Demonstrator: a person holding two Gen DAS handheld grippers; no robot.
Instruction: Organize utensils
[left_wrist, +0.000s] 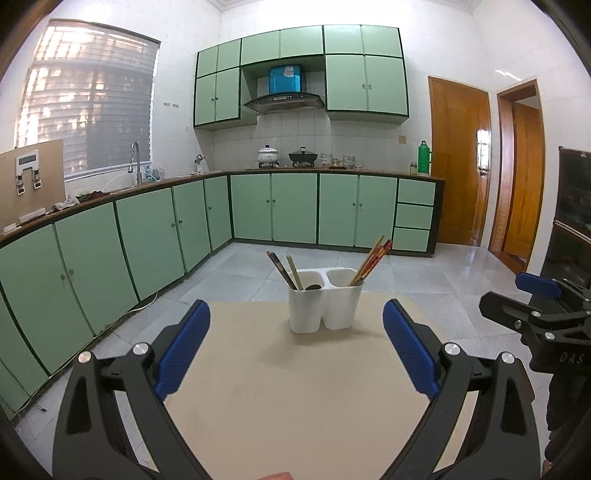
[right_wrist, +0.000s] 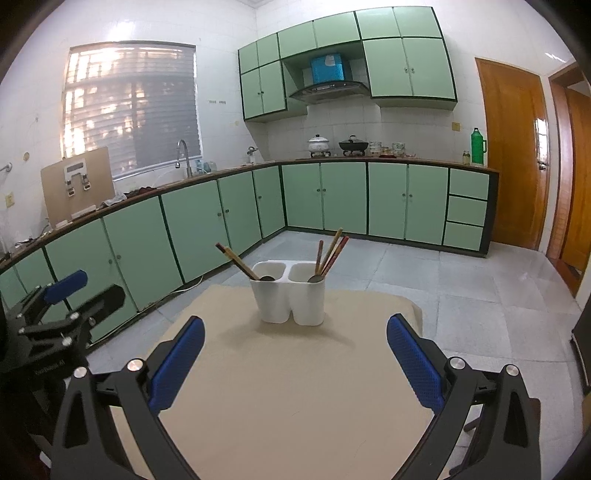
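Left gripper (left_wrist: 296, 350) and right gripper (right_wrist: 295, 363): black angular frames, 2 blue textured pads (right_wrist: 177, 365) each, silver round screws (left_wrist: 84, 356) (white lettering on the bodies).

Soft window daylight, fisheye-warped edges

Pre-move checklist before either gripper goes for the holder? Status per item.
1. Left gripper open, nothing held: ok.
2. Right gripper open, nothing held: ok.
3. White two-compartment holder upright on the table: ok.
4. Path from both grippers to the holder free of objects: ok.
5. Chopsticks and other utensils already stand in both compartments; whether sorted by type: cannot tell.
6. Loose utensils left on the table: none in view, ok.
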